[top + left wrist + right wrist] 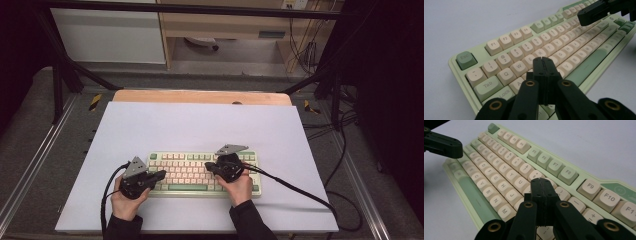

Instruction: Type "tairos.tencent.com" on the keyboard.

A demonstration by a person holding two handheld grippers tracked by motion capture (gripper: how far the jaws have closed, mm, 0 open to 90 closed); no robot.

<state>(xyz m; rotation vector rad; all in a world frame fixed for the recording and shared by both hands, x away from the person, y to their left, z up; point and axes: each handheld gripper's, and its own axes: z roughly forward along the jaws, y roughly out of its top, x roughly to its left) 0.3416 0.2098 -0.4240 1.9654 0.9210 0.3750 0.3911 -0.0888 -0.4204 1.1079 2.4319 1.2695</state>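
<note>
A pale green keyboard point(190, 172) with cream keys lies on the white mat, near the front edge. My left gripper point(161, 175) is shut and empty, its tips over the keyboard's left end. In the left gripper view the closed left gripper point(543, 59) hovers just above the keyboard point(506, 60), around the E, R and D keys. My right gripper point(208, 167) is shut too, pointing left over the right half. In the right gripper view the right gripper point(541, 180) sits above the keys near I and O on the keyboard point(499, 175). Whether either tip touches a key I cannot tell.
The white mat point(200, 127) covers a wooden table point(200, 96). A black cable point(300, 192) trails right from the right gripper, and another cable point(106, 195) loops at the left. Dark frame legs point(57, 90) stand at the table's far corners.
</note>
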